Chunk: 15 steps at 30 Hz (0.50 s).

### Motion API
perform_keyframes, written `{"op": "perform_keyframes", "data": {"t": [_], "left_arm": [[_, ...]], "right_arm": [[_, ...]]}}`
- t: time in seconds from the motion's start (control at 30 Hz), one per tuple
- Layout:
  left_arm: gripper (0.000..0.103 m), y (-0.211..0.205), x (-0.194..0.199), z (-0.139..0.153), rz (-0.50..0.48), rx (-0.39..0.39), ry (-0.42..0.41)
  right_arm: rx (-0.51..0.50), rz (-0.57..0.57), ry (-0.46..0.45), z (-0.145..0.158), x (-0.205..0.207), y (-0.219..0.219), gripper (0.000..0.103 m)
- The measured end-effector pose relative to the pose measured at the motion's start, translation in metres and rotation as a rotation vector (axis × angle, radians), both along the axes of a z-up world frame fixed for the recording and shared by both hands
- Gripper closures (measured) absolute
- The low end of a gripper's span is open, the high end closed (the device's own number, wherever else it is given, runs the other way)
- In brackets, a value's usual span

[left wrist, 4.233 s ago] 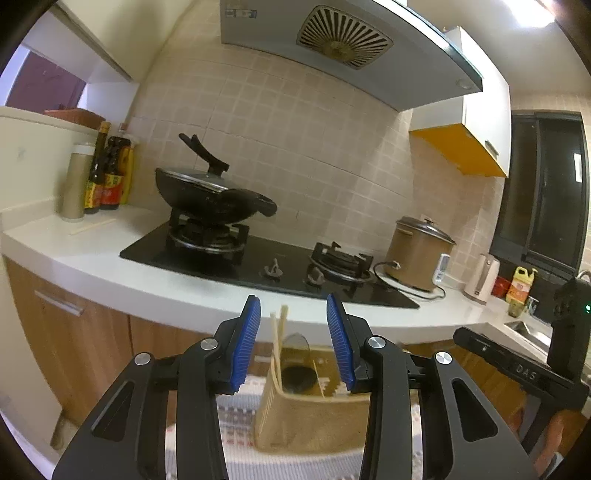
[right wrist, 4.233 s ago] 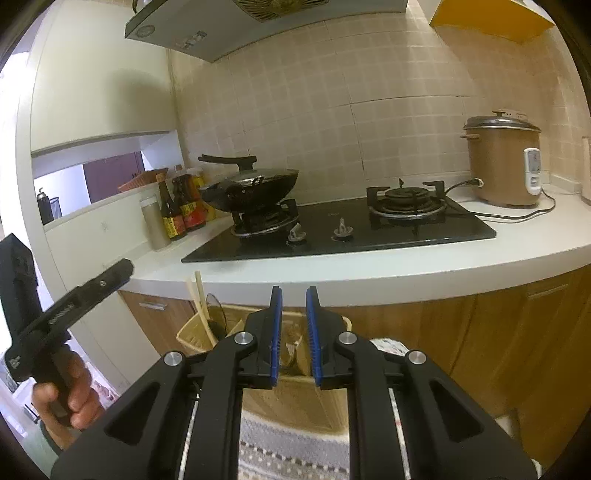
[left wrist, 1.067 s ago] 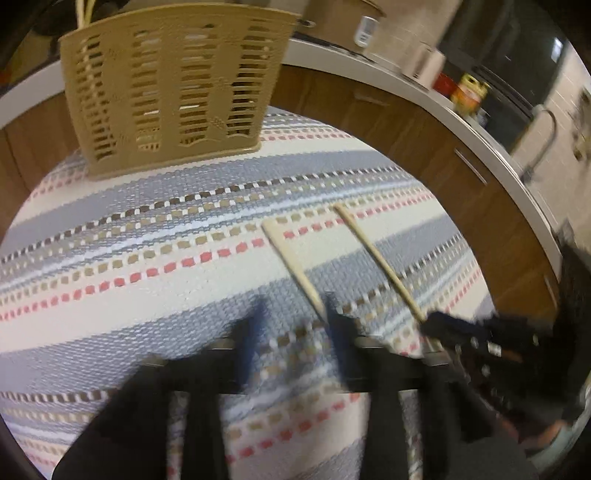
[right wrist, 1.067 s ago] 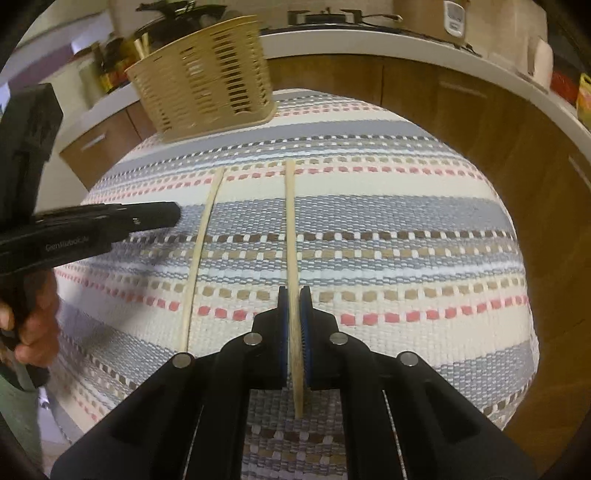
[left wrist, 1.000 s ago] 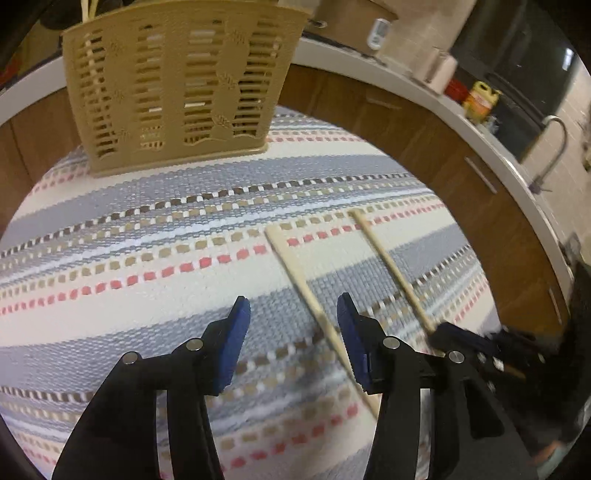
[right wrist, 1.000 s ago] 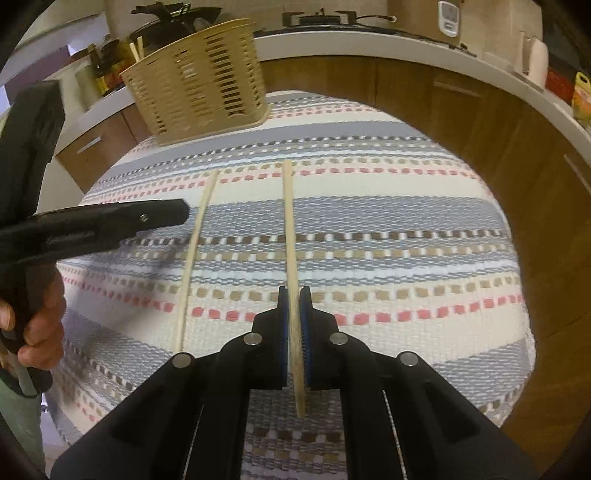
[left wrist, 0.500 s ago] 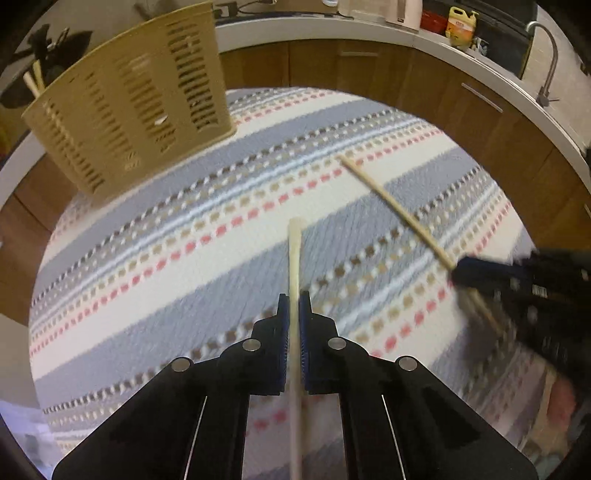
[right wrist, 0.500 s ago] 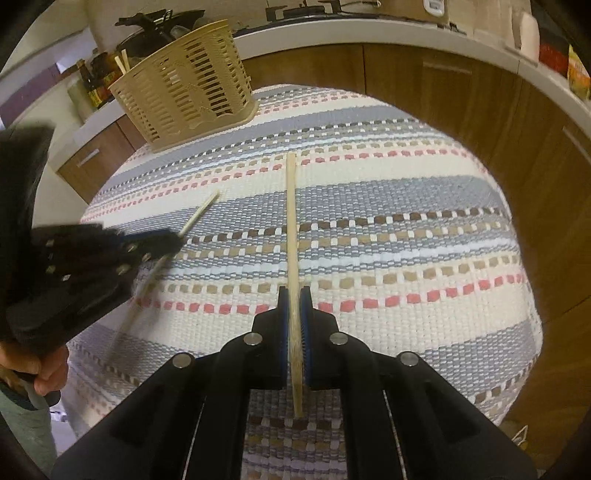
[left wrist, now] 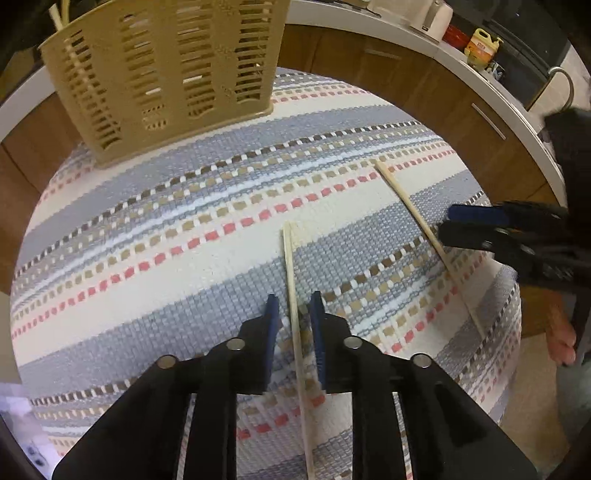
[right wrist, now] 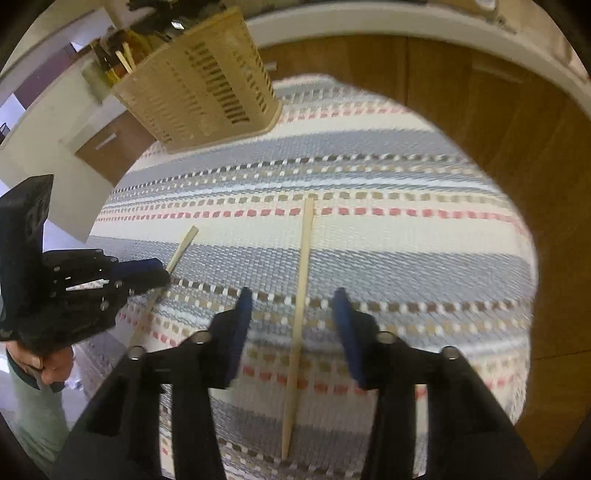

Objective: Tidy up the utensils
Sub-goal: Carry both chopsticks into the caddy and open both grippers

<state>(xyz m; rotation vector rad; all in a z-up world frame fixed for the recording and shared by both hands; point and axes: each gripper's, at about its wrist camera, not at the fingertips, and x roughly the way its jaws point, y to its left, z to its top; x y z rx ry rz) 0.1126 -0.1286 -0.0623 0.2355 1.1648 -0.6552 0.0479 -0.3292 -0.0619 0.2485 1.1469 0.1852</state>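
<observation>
Two wooden chopsticks lie on a striped woven cloth (left wrist: 147,236). My left gripper (left wrist: 294,314) is open, its jaws on either side of one chopstick (left wrist: 293,295) without touching it. My right gripper (right wrist: 292,306) is wide open above the other chopstick (right wrist: 301,280), which lies flat on the cloth. That second chopstick shows in the left wrist view (left wrist: 410,206), with the right gripper beside it (left wrist: 480,229). The left gripper and its chopstick (right wrist: 181,251) show at the left of the right wrist view. A beige slotted utensil basket (left wrist: 162,70) stands at the cloth's far side, holding chopsticks (right wrist: 123,61).
The cloth covers a round table with its edge dropping off at the right (left wrist: 509,295). Wooden cabinets (right wrist: 480,110) under a white counter (left wrist: 406,40) curve round behind. Bottles and a kettle (left wrist: 432,18) stand on the counter.
Both grippers were shut on their chopsticks half a second ago and have opened. Both chopsticks now lie free on the cloth. The right gripper has moved forward, closer to the basket.
</observation>
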Motion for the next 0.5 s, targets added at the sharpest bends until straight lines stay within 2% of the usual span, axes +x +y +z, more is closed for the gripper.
{"op": "perform_keyframes", "data": {"t": [0.13, 0.23, 0.3, 0.4, 0.43, 0.47, 0.5], "left_arm": [[0.080, -0.006, 0.006, -0.002, -0.018, 0.047, 0.021], [0.080, -0.014, 0.010, -0.002, -0.036, 0.086, 0.017], [0.080, -0.023, 0.008, -0.003, -0.059, 0.132, 0.006], [0.080, -0.035, 0.000, -0.004, -0.093, 0.216, -0.052], [0.089, -0.037, -0.003, -0.004, -0.099, 0.223, -0.064], [0.099, -0.038, -0.005, -0.003, -0.104, 0.220, -0.072], [0.100, -0.038, -0.007, -0.003, -0.095, 0.233, -0.092]], "right_arm": [[-0.065, 0.018, 0.043, -0.005, 0.022, 0.008, 0.070], [-0.127, 0.043, 0.061, -0.005, 0.032, 0.019, 0.079], [-0.223, 0.060, 0.061, -0.005, 0.033, 0.029, 0.086], [-0.292, 0.081, 0.053, -0.005, 0.032, 0.038, 0.091], [-0.291, 0.084, 0.053, -0.005, 0.032, 0.038, 0.097], [-0.286, 0.082, 0.055, -0.005, 0.032, 0.037, 0.098], [-0.274, 0.076, 0.054, -0.004, 0.032, 0.035, 0.098]]}}
